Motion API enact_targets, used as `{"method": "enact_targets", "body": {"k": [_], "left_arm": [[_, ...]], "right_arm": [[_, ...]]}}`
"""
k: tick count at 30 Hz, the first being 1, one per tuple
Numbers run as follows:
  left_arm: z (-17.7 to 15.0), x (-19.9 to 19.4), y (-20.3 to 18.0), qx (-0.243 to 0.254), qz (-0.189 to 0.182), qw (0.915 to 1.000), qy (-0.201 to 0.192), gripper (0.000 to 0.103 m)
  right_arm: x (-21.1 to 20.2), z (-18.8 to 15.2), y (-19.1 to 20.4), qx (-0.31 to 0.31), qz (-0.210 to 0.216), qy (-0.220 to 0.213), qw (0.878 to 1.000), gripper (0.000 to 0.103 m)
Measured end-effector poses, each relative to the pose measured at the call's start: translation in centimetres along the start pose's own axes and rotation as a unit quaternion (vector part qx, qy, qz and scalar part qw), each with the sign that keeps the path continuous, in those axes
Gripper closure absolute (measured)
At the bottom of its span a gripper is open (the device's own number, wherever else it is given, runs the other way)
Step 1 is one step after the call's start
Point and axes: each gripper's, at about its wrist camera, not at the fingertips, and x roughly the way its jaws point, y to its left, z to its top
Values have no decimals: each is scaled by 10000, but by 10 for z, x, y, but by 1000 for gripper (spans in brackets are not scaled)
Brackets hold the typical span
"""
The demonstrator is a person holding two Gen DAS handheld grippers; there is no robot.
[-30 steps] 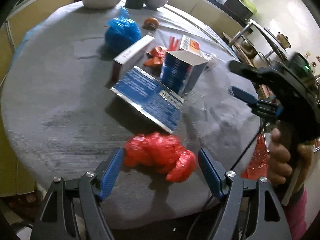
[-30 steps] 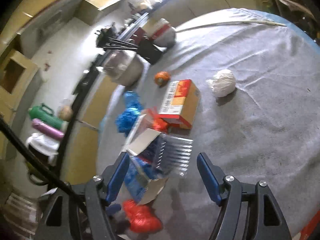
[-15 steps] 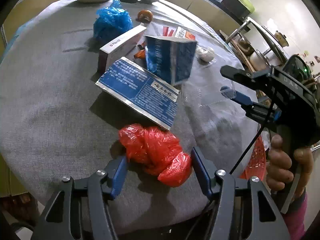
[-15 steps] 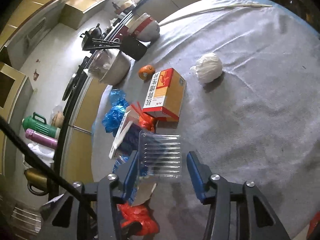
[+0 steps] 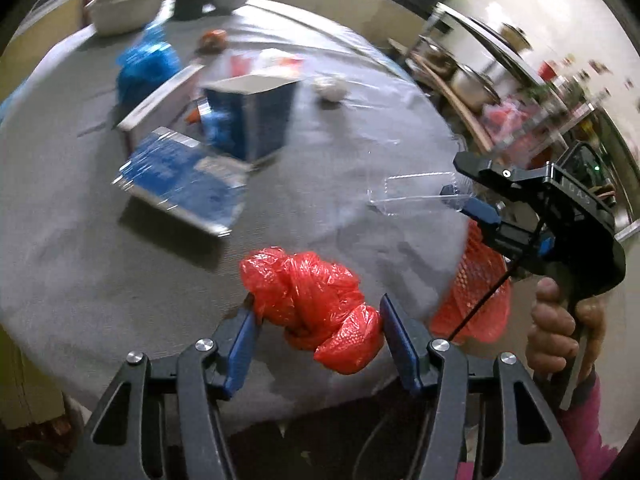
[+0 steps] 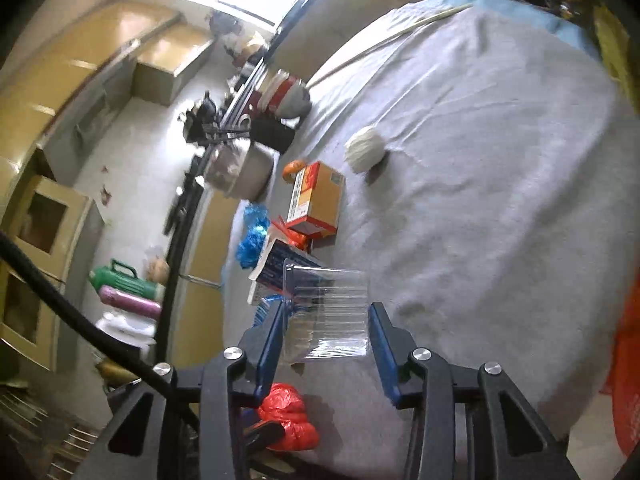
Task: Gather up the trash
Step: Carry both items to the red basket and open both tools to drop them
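Note:
A crumpled red plastic bag (image 5: 308, 292) hangs just above the grey table's near edge, with my left gripper (image 5: 318, 304) shut on it, a pad pressing each side. The same red plastic bag (image 6: 290, 412) shows low in the right wrist view. A clear ribbed plastic container (image 6: 326, 312) sits between the pads of my right gripper (image 6: 327, 314). Its jaws are closing and both pads touch the container's sides. In the left wrist view the container (image 5: 416, 192) is held off the cloth at my right gripper (image 5: 456, 176). A hand (image 5: 556, 328) holds that gripper.
A red mesh bag (image 5: 476, 292) hangs beyond the table's right edge. On the grey cloth (image 5: 80, 240) lie a flat blue packet (image 5: 180, 176), an open blue carton (image 5: 252, 116), a white box (image 5: 156, 108), a blue bag (image 5: 146, 64), a white ball (image 6: 366, 150) and an orange box (image 6: 320, 196). Bowls stand at the far edge.
My left gripper closed on the red bag and raised it off the cloth. My right gripper closed around the clear container and carried it away from the pile, toward the table's edge.

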Motion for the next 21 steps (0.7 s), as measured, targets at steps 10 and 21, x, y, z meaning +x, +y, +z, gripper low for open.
{"method": "enact_targets", "body": {"k": [10, 21], "left_arm": [[16, 28, -103, 1509, -404, 9872, 325, 41], [5, 98, -237, 2966, -1064, 9433, 1046, 40]], "right_arm": [[-135, -12, -75, 747, -545, -1119, 9894, 58], [-261, -58, -167, 1934, -1512, -2226, 9435, 58]]}}
